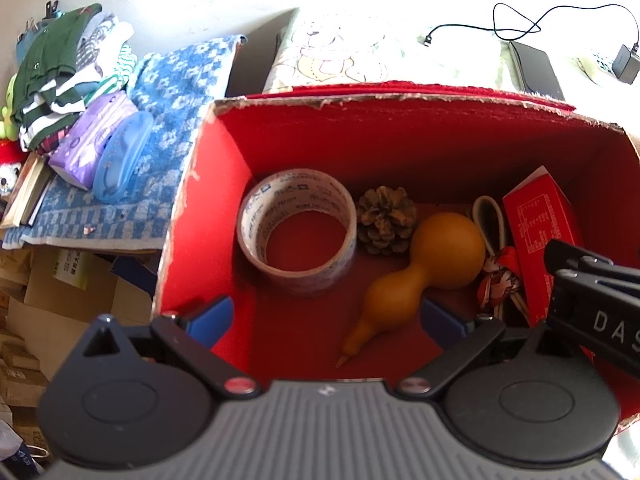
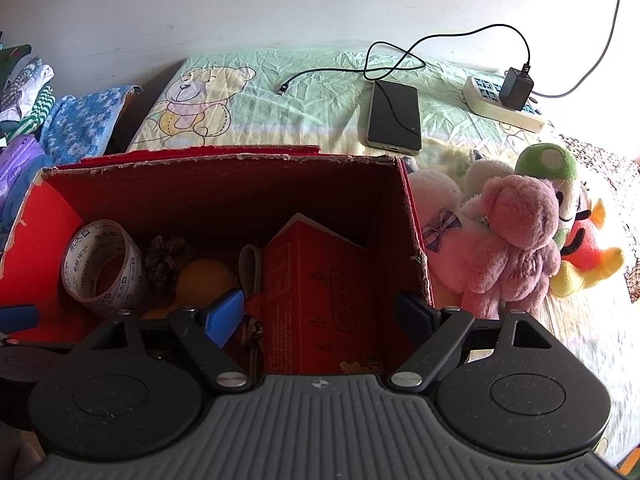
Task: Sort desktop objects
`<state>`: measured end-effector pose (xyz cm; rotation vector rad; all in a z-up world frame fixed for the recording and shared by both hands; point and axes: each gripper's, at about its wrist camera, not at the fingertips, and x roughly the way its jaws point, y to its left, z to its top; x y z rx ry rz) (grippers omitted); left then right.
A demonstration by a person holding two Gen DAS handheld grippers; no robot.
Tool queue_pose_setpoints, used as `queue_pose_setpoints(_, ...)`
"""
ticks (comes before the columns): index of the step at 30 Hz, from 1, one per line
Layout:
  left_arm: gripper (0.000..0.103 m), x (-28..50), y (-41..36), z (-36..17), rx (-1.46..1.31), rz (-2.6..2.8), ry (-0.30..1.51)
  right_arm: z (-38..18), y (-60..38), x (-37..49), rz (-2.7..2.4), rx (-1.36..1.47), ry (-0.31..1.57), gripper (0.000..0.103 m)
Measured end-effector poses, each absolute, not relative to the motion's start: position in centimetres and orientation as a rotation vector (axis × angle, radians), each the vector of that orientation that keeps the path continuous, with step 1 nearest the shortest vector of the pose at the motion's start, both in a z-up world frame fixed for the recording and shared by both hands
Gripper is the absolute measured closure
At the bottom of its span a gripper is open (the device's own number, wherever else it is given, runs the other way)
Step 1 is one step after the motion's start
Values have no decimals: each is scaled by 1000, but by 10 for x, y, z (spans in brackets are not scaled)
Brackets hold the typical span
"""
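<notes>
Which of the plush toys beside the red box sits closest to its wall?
The white plush toy with the checked bow: it presses against the red cardboard box. The pink plush bear lies just beyond it, the green-capped one and the red-and-yellow one farther off.

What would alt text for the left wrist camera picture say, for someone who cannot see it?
An open two-finger gripper hovers over a red cardboard box holding a roll of printed tape, a pine cone, a tan gourd and a red carton. Left of the box, folded clothes sit on a blue patterned cloth.
</notes>
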<state>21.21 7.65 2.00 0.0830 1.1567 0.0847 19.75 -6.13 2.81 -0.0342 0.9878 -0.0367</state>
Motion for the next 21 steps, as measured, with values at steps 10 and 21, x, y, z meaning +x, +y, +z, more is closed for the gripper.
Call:
queue_pose_setpoints(10, 3, 211, 77, 22, 86, 89, 1151, 29, -63, 197, -28, -24, 981, 18)
queue_pose_setpoints(21, 6, 209, 77, 24, 99, 90, 1148, 29, -65, 194, -23, -21, 983, 18)
